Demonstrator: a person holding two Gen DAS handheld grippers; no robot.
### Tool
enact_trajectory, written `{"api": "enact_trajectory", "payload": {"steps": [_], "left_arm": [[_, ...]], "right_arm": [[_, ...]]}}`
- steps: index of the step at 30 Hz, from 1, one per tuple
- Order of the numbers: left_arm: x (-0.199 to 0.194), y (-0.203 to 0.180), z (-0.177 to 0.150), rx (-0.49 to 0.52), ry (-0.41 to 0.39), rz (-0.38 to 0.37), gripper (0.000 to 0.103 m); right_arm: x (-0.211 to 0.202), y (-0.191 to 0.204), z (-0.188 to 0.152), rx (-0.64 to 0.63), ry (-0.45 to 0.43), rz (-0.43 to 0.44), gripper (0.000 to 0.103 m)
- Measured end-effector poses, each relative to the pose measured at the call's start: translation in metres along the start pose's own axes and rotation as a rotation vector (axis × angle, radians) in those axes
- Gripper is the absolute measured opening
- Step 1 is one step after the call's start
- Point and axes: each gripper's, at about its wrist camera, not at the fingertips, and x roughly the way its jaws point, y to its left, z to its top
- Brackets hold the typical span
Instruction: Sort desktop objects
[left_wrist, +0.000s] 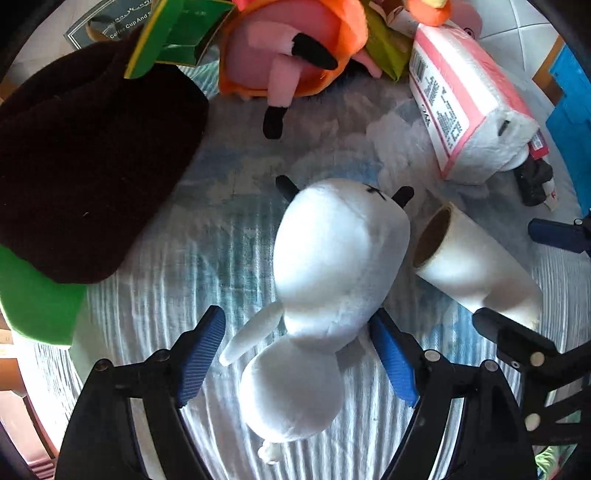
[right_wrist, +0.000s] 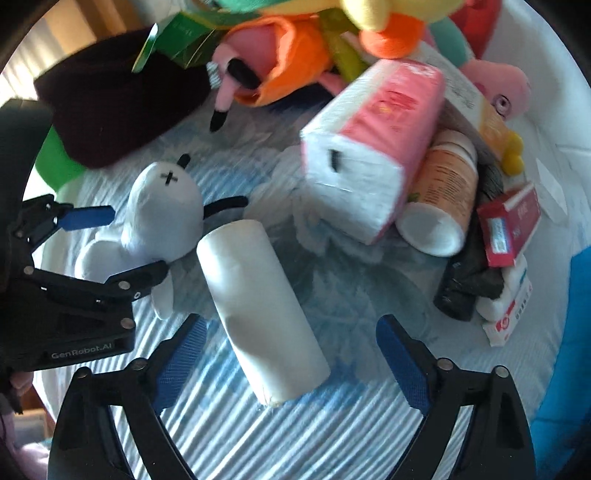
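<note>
One soft white plush toy (left_wrist: 332, 266)

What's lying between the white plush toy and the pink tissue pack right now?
Only the white roll comes near, beside the white plush toy; beyond it, bare blue-striped cloth runs to the pink tissue pack. The right wrist view shows it best.

Both wrist cameras look steeply down, close (overlapping on the white plush (left_wrist: 332, 254) and roll (right_wrist: 258, 306)).
</note>
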Motion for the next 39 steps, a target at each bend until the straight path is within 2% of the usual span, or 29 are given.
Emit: {"api": "enact_trajectory", "payload": {"steps": [7, 9, 11, 12, 14, 19, 25, 30, 31, 32, 33, 34, 36, 37, 39], "left_arm": [[0.006, 0.002, 0.003, -0.009, 0.001, -0.012, 0.079], [0.005, 0.003, 0.002, -0.017, -0.007, -0.037, 0.075], [0.002, 0.003, 0.001, -0.025, -0.01, -0.06, 0.061], [0.001, 0.002, 0.0, -0.022, -0.013, -0.06, 0.058], [-0.002, 0.001, -0.003, -0.024, -0.012, -0.062, 0.047], [-0.019, 0.003, -0.013, -0.048, -0.043, -0.072, 0.046], [-0.066, 0.002, -0.026, -0.055, -0.141, -0.071, 0.046], [-0.116, -0.005, -0.041, -0.053, -0.249, -0.077, 0.046], [-0.123, -0.011, -0.043, -0.051, -0.263, -0.076, 0.046], [-0.132, -0.015, -0.046, -0.047, -0.283, -0.073, 0.046], [-0.145, -0.018, -0.05, -0.043, -0.311, -0.071, 0.046], [-0.146, -0.021, -0.046, -0.041, -0.325, -0.072, 0.046], [-0.16, -0.028, -0.047, -0.034, -0.37, -0.069, 0.046], [-0.164, -0.024, -0.047, -0.03, -0.383, -0.07, 0.046], [-0.186, -0.028, -0.049, -0.024, -0.418, -0.07, 0.046]], "right_arm": [[0.012, 0.011, 0.016, -0.006, 0.026, 0.022, 0.068], [0.015, 0.012, 0.019, 0.001, 0.035, 0.035, 0.063], [0.02, 0.014, 0.02, 0.017, 0.044, 0.058, 0.052], [0.019, 0.015, 0.021, 0.02, 0.037, 0.053, 0.05], [0.017, 0.018, 0.021, 0.028, 0.031, 0.055, 0.049], [-0.001, 0.023, 0.018, 0.059, -0.012, 0.063, 0.048], [-0.043, 0.033, 0.013, 0.079, -0.097, 0.034, 0.048], [-0.094, 0.045, 0.006, 0.092, -0.206, -0.009, 0.048], [-0.11, 0.01, 0.006, 0.093, -0.225, -0.015, 0.048], [-0.121, 0.012, 0.004, 0.096, -0.248, -0.022, 0.048], [-0.124, -0.033, 0.0, 0.098, -0.265, -0.026, 0.048], [-0.135, -0.034, -0.005, 0.102, -0.288, -0.037, 0.048], [-0.141, -0.038, -0.037, 0.11, -0.326, -0.053, 0.048], [-0.145, -0.043, -0.04, 0.114, -0.345, -0.061, 0.048], [-0.176, -0.044, -0.063, 0.124, -0.388, -0.078, 0.048]]}}
